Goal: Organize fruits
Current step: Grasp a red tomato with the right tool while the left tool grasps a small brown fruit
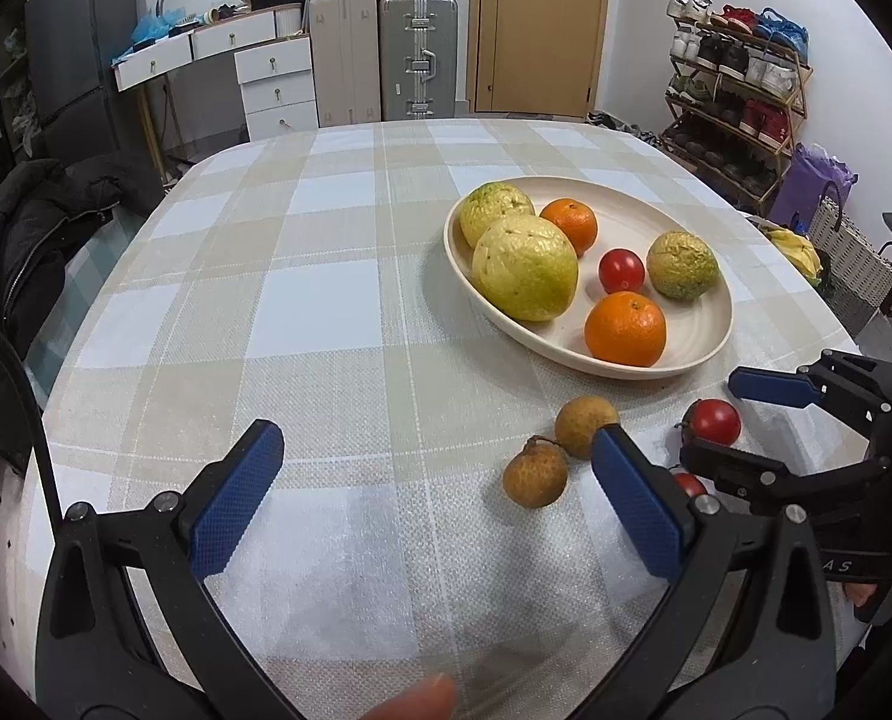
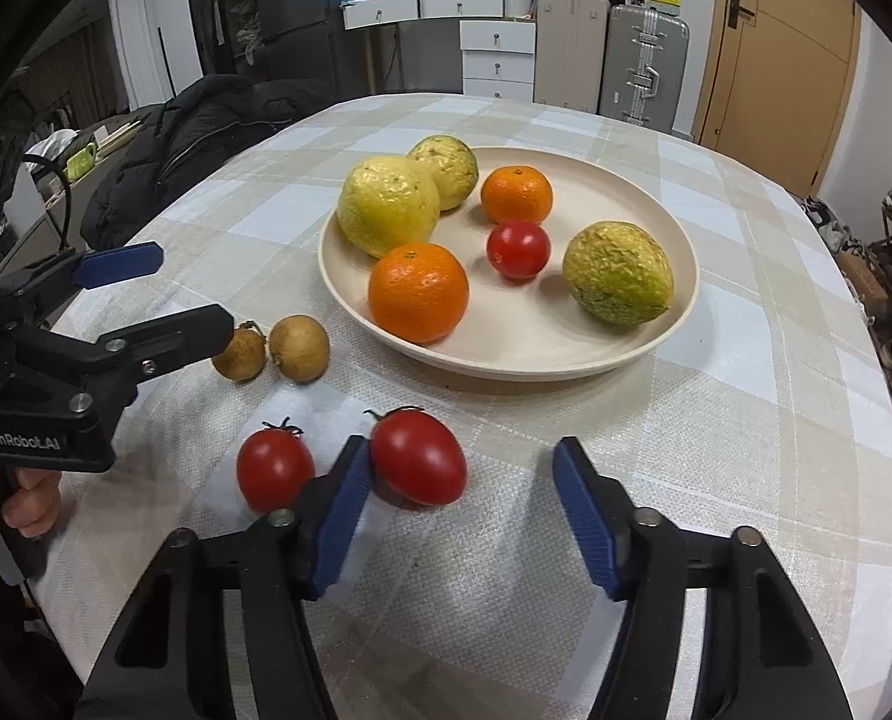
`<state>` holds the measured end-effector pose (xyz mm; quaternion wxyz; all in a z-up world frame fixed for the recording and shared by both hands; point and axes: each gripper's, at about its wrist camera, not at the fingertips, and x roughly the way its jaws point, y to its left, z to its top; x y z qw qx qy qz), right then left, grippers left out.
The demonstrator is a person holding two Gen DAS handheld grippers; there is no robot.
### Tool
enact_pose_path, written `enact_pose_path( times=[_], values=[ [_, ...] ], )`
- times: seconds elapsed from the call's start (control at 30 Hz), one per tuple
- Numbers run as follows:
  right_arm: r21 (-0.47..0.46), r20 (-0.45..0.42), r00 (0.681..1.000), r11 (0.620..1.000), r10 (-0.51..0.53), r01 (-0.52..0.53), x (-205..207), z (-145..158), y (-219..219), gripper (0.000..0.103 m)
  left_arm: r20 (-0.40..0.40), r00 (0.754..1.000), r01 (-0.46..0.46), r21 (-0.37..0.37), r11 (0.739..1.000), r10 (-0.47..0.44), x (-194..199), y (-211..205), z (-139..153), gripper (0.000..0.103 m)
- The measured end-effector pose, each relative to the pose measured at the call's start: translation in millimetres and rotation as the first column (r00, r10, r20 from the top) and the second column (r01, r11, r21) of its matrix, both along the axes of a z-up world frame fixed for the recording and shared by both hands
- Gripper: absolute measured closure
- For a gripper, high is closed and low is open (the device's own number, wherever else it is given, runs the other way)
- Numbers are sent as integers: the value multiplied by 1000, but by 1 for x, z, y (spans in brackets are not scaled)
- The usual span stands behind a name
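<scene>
Two tomatoes (image 2: 417, 457) beside plate (image 2: 679, 324), tablecloth (image 2: 745, 480) bare rightward

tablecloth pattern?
Plaid: the tablecloth has beige and pale blue checks with thin white lines. It shows best in the left wrist view.

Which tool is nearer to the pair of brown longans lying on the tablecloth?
Left. The left tool has one finger tip right beside the longans, which lie just ahead of its open jaws. The right tool sits farther off, around a tomato.
</scene>
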<state>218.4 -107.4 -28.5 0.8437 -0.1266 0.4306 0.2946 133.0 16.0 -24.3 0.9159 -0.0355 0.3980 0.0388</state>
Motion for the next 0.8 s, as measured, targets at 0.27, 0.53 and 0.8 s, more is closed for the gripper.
enact_pose_path(
  times=[0.27,0.53,0.8],
  values=[
    [44,-9,998,998,55,-55,-7,3,1,72,-29,1000,8,8,1000,-8,2,-2,-5,1],
    [68,15,999,997,40,-41,-7,11,-5,72,-53,998,26,22,999,-25,3,-7,-9,1],
    [83,14,1000,996,22,-23,-2,14,-9,72,-90,995,42,26,999,-40,5,-10,-15,1]
  ],
)
